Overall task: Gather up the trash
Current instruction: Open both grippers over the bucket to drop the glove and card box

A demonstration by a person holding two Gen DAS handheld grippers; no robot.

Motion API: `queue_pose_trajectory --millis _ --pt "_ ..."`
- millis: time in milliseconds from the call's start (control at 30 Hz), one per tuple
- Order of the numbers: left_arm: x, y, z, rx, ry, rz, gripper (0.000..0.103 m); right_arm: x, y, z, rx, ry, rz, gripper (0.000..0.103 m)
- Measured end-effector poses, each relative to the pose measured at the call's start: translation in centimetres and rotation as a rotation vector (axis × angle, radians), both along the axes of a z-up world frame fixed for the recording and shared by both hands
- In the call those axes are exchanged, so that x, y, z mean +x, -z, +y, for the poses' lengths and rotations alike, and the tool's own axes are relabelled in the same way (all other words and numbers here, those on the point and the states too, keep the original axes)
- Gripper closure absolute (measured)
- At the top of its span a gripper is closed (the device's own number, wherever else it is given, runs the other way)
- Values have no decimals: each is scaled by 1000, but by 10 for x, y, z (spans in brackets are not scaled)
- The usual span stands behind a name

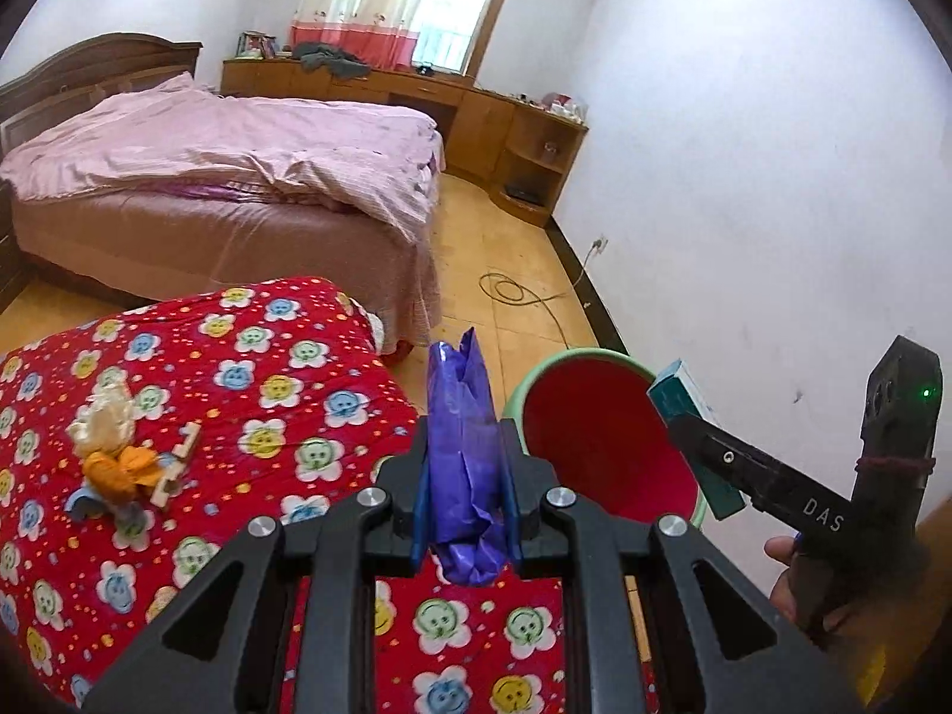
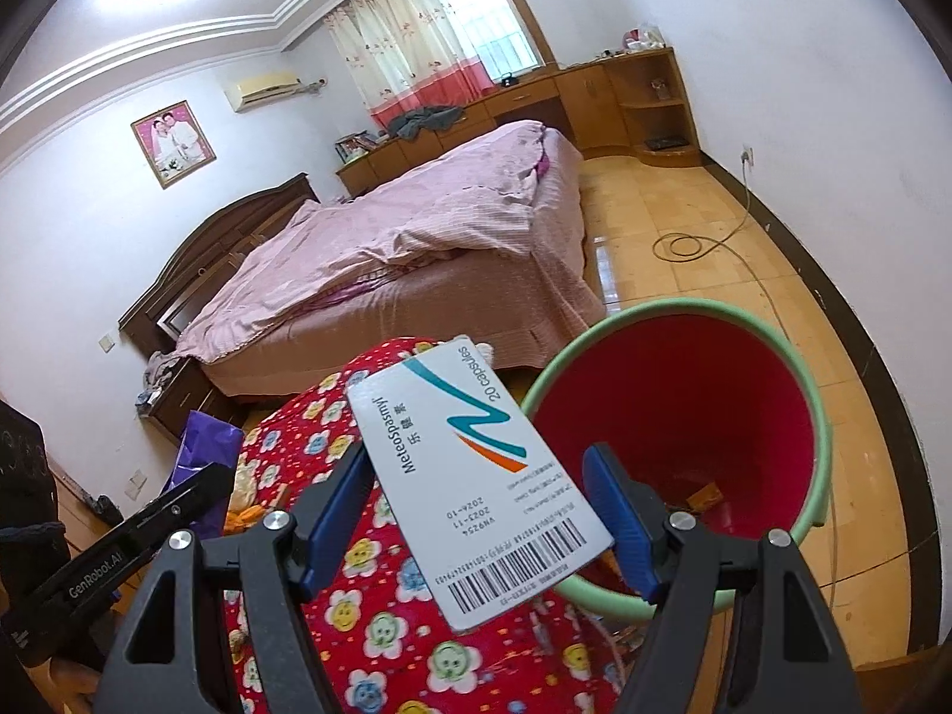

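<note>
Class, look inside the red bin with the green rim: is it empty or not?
Not empty. The right wrist view shows a small orange scrap lying on the bottom of the bin; the rest of its visible red inside is bare.

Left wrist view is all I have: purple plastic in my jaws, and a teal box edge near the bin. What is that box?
Observer: The right gripper holds a white medicine box printed "20 capsules", with a barcode.
Operator: Anything already in the bin?
Observer: Yes. The right wrist view shows an orange scrap at the bottom of the red bin.
Operator: Is the box over the opening?
Observer: Mostly over the flowered red blanket; only its near corner overlaps the bin's green rim.
</note>
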State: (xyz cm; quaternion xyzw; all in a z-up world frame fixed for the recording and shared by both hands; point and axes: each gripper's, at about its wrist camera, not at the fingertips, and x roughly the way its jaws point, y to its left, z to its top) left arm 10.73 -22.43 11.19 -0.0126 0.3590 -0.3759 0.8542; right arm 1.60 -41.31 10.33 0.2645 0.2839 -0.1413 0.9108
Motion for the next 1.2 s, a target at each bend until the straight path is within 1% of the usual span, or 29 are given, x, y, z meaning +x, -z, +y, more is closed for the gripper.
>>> queue_pose_trajectory --millis 200,367,633,800,867,933,1000,1067,1200 --pt "5 14 -28 19 22 30 85 -3 8 -25 9 25 14 28" --pt "6 30 -58 59 57 47 85 -7 20 -45 28 44 23 28" --pt "2 56 -113 105 146 91 85 -17 48 -80 89 100 44 28" --pt "-1 68 -136 129 209 104 84 -25 60 -97 95 134 51 28" --pt "-3 70 -142 144 216 98 84 -28 65 -101 104 146 55 28" --pt "-4 72 -146 165 223 87 79 -29 68 -105 109 157 60 27" --pt "-4 74 -149 174 226 83 67 -28 70 -107 113 157 63 27" --pt "-5 74 -149 172 224 73 64 -28 72 -109 118 160 63 27" --pt "-7 72 -147 174 219 68 64 -28 73 -110 130 172 63 27"
